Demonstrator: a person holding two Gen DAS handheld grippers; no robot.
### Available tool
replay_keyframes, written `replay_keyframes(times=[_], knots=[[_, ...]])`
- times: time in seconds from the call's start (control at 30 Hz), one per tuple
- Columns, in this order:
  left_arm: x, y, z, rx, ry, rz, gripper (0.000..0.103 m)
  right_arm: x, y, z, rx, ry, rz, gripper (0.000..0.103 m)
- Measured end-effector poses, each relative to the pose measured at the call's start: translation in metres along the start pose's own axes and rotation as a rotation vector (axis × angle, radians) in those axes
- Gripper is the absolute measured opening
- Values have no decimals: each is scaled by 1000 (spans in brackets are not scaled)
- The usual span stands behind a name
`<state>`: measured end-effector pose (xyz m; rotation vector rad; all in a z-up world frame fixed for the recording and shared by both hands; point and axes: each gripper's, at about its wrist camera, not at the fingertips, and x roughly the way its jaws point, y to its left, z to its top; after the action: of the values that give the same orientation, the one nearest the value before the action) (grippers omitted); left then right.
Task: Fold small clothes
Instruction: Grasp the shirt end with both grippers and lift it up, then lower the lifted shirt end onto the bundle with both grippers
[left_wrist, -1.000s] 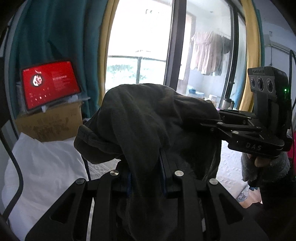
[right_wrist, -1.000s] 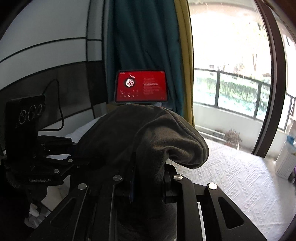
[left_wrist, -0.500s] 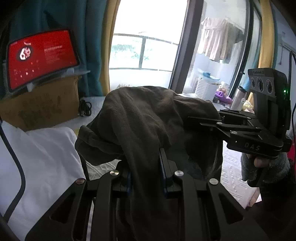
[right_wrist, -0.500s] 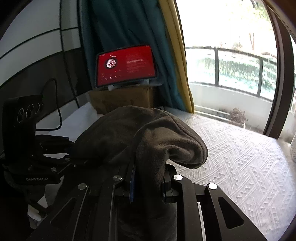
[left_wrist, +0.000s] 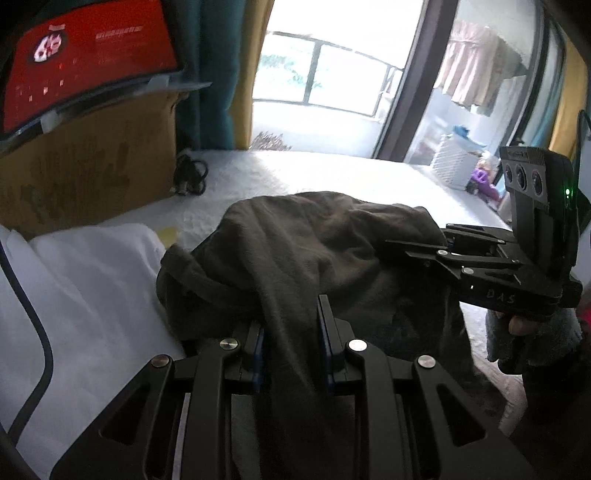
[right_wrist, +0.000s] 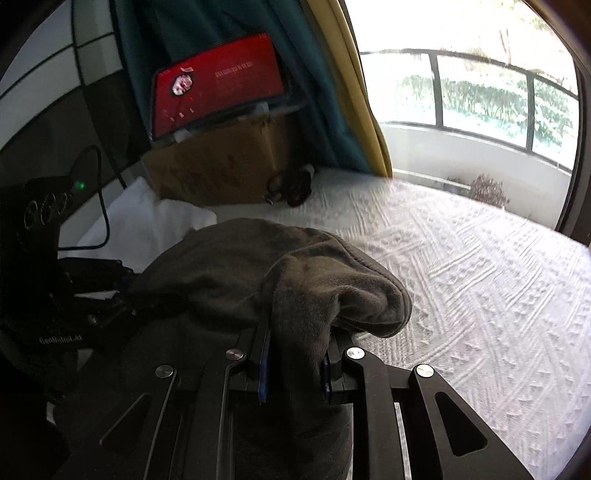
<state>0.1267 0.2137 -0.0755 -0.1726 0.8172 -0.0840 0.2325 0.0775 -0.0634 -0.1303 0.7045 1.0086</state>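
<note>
A dark olive-grey garment (left_wrist: 303, 251) hangs bunched between my two grippers above the white textured bedspread (right_wrist: 480, 280). My left gripper (left_wrist: 291, 332) is shut on one edge of it; the cloth drapes over the fingers and hides their tips. My right gripper (right_wrist: 295, 347) is shut on another edge, with a thick rolled hem (right_wrist: 362, 302) bulging over it. In the left wrist view the right gripper (left_wrist: 417, 245) comes in from the right, its tips buried in the cloth. In the right wrist view the left gripper (right_wrist: 122, 295) sits at the left.
A cardboard box (left_wrist: 85, 158) with a red-screened tablet (right_wrist: 218, 88) on top stands at the back. A white pillow (left_wrist: 85, 295) lies at the left with a black cable (left_wrist: 33, 321) over it. Black cords (right_wrist: 291, 184) lie by the box. A window and curtains are behind.
Both grippers have tilted down towards the bed with the garment still held. The bedspread, box and pillow now fill more of both views.
</note>
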Motion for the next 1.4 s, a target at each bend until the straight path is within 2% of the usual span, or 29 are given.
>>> replay_keyframes(times=[0.17, 0.23, 0.37, 0.43, 0.5, 0.6, 1.07, 1.4], knots=[[11, 25, 2, -77, 35, 82, 22, 26, -15, -3, 27, 56, -3, 21], [14, 33, 0, -103, 56, 80, 22, 33, -18, -5, 35, 71, -4, 21], [16, 34, -1, -103, 70, 88, 22, 42, -17, -7, 17, 100, -24, 30], [15, 34, 0, -107, 74, 90, 23, 44, -17, -10, 24, 113, -38, 38], [12, 33, -1, -110, 76, 94, 23, 48, -19, -9, 35, 110, -41, 41], [16, 34, 3, -106, 77, 108, 23, 46, -19, -11, 41, 110, -72, 52], [-7, 24, -19, -117, 85, 156, 23, 25, -8, -25, 42, 111, -128, 54], [-23, 9, -43, -168, 95, 72, 24, 5, 6, -49, 66, 102, -136, 55]])
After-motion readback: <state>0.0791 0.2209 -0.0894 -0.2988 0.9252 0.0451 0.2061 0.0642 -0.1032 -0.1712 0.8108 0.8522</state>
